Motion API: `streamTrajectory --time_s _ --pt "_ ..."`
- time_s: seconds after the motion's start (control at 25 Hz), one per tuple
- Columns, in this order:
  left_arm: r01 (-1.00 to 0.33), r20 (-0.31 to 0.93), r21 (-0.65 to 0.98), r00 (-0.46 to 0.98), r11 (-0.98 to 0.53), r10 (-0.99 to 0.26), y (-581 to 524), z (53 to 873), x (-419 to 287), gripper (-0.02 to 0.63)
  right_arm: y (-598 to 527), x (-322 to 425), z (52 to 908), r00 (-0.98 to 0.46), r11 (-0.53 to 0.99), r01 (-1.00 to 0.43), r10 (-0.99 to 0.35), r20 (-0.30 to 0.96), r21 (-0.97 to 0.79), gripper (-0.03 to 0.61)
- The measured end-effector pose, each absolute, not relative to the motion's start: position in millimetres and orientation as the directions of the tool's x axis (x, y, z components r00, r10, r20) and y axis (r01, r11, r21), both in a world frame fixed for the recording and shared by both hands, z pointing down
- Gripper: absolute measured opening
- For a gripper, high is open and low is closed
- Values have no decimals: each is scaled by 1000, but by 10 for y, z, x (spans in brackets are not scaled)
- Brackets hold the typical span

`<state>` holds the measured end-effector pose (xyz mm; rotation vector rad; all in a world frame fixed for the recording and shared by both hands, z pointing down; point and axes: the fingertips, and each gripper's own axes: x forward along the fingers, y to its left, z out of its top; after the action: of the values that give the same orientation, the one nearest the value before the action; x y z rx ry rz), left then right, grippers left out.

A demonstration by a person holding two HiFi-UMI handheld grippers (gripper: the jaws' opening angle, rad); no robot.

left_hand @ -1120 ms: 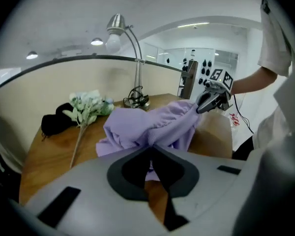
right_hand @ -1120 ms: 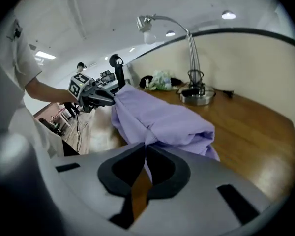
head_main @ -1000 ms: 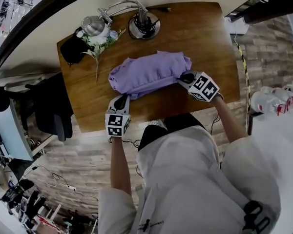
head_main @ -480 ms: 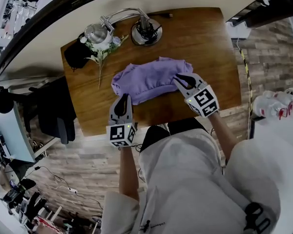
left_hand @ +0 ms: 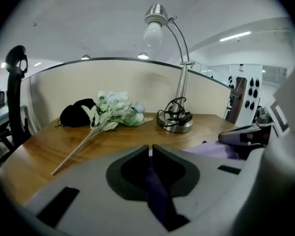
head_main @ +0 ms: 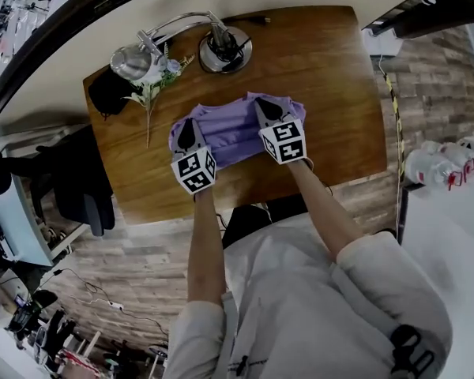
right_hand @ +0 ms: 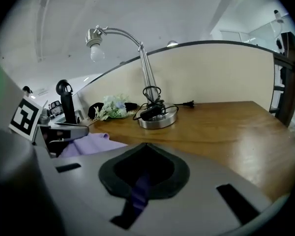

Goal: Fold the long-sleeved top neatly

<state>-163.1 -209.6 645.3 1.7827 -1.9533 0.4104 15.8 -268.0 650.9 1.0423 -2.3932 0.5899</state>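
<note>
L gripper point(head_main: 187, 130) clamped on top point(head_main: 235, 133) hem | R gripper point(head_main: 265, 107) jaws just closed, pinching its fabric too | top bunched mid-table point(head_main: 332, 77), partly folded | left, I judge: finish fold, square edges

the head view looks steeply down from above the person point(head_main: 300, 306) onto the desk point(head_main: 324, 77). the left gripper view and right gripper view sit low, close behind their own jaws, facing across the desk toward the back partition point(left_hand: 137, 82). all three share the lamp point(head_main: 225, 50), flower sprig point(head_main: 150, 93) and purple top point(head_main: 225, 129); the left gripper view catches the right tool point(left_hand: 226, 136), the right gripper view the left tool point(right_hand: 81, 131).
</note>
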Motion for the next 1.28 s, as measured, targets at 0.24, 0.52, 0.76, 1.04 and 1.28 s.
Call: streamTrajectory --time_s 0.24,0.52,0.76,1.04,1.28 --pt "-984 583 150 10 96 -813 -2127 6639 -1658 34 -2816 234 6705 -564 573 -783 -493 663 -241 5" --pt "-965 595 216 11 147 -804 -2139 6685 -1775 25 -2849 233 6835 -516 557 -799 -440 735 -227 5" --pt "-965 589 233 45 117 -807 -2132 6504 -1745 28 -2881 479 6327 -683 489 -730 -490 542 -477 80" --pt "-984 484 177 78 11 -871 -1995 5986 -904 26 -2492 1595 6486 -602 294 -794 -503 620 -532 191" --pt "-968 582 251 160 -11 -797 -2023 6517 -328 26 -1980 1552 6776 -608 111 -762 -463 646 -638 270"
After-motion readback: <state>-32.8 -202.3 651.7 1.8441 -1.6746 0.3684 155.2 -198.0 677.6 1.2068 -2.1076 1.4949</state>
